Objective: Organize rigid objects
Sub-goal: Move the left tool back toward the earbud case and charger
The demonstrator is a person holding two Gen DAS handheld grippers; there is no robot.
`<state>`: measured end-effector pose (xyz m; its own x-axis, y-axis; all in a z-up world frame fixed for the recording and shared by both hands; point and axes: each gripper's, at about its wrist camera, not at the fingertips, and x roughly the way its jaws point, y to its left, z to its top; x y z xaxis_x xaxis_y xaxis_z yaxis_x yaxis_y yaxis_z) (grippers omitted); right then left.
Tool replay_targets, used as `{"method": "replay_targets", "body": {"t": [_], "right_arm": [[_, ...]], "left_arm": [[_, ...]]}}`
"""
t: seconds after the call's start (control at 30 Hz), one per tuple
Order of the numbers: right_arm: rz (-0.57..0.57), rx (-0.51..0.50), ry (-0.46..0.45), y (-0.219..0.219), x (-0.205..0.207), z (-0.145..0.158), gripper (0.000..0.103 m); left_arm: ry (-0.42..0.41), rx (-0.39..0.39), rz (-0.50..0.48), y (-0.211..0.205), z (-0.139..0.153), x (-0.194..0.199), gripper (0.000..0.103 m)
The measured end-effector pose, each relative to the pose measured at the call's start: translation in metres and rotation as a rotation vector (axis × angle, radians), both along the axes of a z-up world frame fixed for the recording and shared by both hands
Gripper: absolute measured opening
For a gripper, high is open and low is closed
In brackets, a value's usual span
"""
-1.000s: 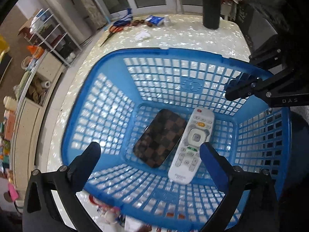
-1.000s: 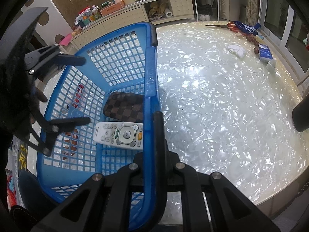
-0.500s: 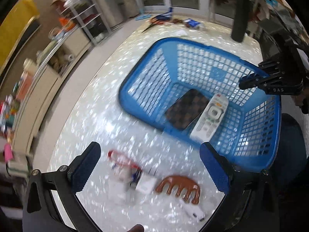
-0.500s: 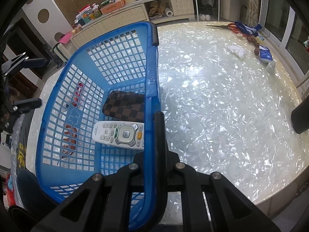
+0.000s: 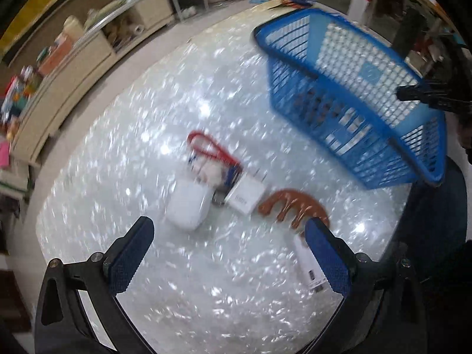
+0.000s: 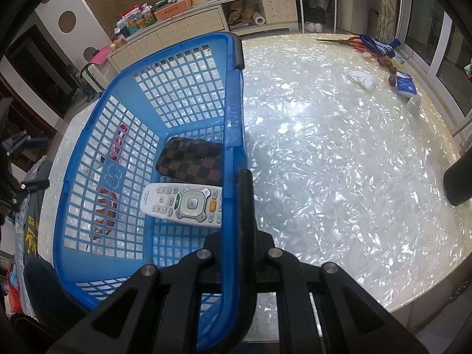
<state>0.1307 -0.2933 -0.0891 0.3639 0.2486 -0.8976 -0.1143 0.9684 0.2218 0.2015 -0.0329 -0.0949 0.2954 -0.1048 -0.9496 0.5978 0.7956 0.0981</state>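
Basket [image 5: 351, 94], blue plastic lattice, sits at the upper right of my left view on the pearly, shimmering table [image 5: 147, 153]. My left gripper [image 5: 228, 250] hangs spread and empty over blurred clutter: a rounded white case [image 5: 188, 206], a flat white box [image 5: 246, 196], a brown toothed comb [image 5: 295, 206].

From my right view, my right gripper [image 6: 240, 203] pinches the basket's [image 6: 183, 100] smooth rim. Inside lie a checkered brown wallet [image 6: 190, 162] and a white remote [image 6: 183, 203], side by side.
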Motion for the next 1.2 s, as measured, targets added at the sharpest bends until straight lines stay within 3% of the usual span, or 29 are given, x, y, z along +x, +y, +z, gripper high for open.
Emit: {"method": "replay_targets", "body": {"t": [0.13, 0.33, 0.6, 1.03, 1.2], "right_arm": [[0.000, -0.002, 0.003, 0.001, 0.000, 0.000, 0.008], [0.002, -0.012, 0.010, 0.002, 0.000, 0.001, 0.008], [0.003, -0.041, 0.035, 0.005, 0.005, -0.002, 0.008], [-0.010, -0.067, 0.069, 0.006, 0.009, -0.003, 0.008], [-0.016, -0.078, 0.080, 0.007, 0.010, -0.003, 0.008]], "left_arm": [[0.016, 0.023, 0.027, 0.017, -0.023, 0.000, 0.103], [0.009, 0.080, -0.010, 0.028, -0.052, 0.003, 0.103], [-0.032, 0.074, -0.067, 0.034, -0.072, 0.020, 0.103], [-0.029, 0.030, -0.170, 0.033, -0.099, 0.057, 0.102], [-0.025, 0.028, -0.203, 0.031, -0.106, 0.067, 0.094]]}}
